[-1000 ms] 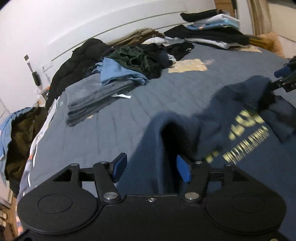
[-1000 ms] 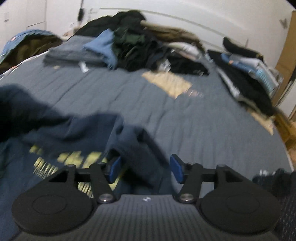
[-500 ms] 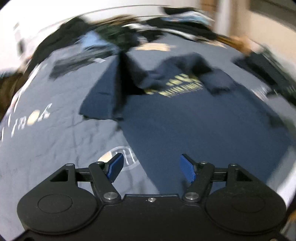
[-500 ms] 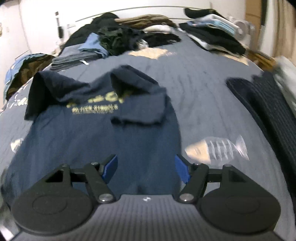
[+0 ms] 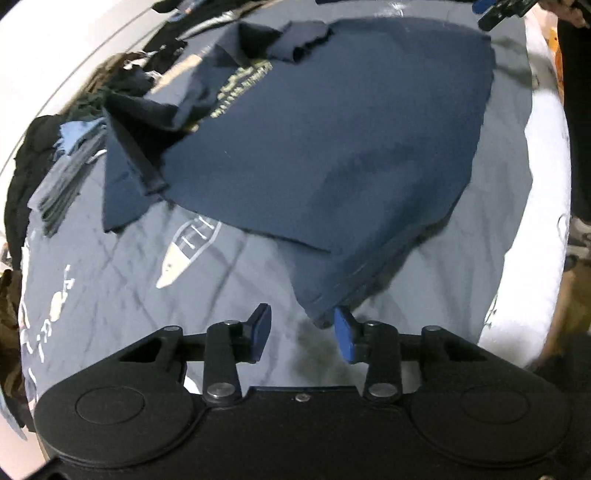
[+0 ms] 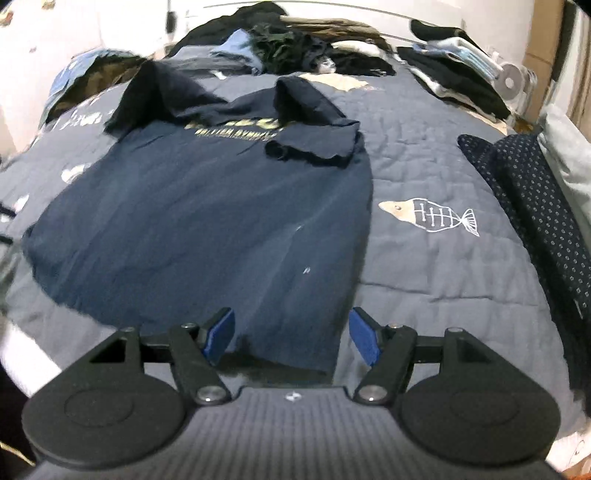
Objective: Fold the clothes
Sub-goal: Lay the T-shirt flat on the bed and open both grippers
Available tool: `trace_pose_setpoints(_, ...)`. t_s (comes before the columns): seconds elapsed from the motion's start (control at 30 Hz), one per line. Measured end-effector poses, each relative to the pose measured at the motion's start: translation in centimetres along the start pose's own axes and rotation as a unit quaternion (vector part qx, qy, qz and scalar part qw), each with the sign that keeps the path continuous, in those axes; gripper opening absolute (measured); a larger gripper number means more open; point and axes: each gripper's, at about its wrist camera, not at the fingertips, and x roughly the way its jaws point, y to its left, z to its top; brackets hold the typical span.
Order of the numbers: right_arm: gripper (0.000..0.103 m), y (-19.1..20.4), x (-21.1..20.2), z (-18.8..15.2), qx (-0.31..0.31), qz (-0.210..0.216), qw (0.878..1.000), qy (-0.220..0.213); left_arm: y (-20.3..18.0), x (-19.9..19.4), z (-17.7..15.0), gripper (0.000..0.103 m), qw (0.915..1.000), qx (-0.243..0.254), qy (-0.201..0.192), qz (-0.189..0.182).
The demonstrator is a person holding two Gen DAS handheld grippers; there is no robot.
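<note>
A navy T-shirt (image 6: 207, 221) with yellow lettering lies flat on the grey-blue bedspread (image 6: 424, 266), both sleeves flopped inward over its chest. My right gripper (image 6: 291, 336) is open at the hem, and the shirt's near right corner lies between its blue pads (image 6: 364, 341) without being pinched. In the left wrist view the same T-shirt (image 5: 332, 147) stretches away from me. The left gripper (image 5: 303, 328) sits at the other hem corner with its jaws closing; the corner lies between them beside the right pad, with a gap still showing. The right gripper (image 5: 495, 11) shows at the top right.
Loose and folded clothes (image 6: 295, 48) are heaped along the head of the bed. Another stack (image 6: 454, 74) lies at the far right. A dark dotted fabric (image 6: 535, 206) runs along the right side. The bed's white edge (image 5: 535, 184) is close on the left gripper's right.
Both grippers have drawn back from the shirt's sleeve end to its hem. The sleeves, lifted before, now lie folded inward. The left jaws stand narrower than before.
</note>
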Motion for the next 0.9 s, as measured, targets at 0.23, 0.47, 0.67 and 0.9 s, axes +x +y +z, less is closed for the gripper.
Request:
trace_pose_setpoints(0.23, 0.068, 1.8, 0.8, -0.9, -0.088, -0.003, 0.996, 0.016, -0.5, 2.1, -0.1, 0.038, 0.9997, 0.023, 0.0, 0.004)
trace_pose_setpoints(0.47, 0.062, 1.8, 3.0, -1.6, -0.108, -0.023, 0.994, 0.024, 1.3, 0.2, 0.2, 0.013, 0.9951, -0.078, -0.053, -0.03)
trace_pose_setpoints(0.67, 0.005, 0.0, 3.3, -1.4, -0.042, -0.014, 0.999, 0.009, 3.8, -3.7, 0.1, 0.01, 0.9767, -0.18, -0.1, -0.059)
trace_pose_setpoints(0.9, 0.002, -3.4, -2.2, 0.0, 0.08, 0.041, 0.995, -0.051, 4.7, -7.7, -1.2, 0.008, 0.9554, -0.248, -0.13, -0.096)
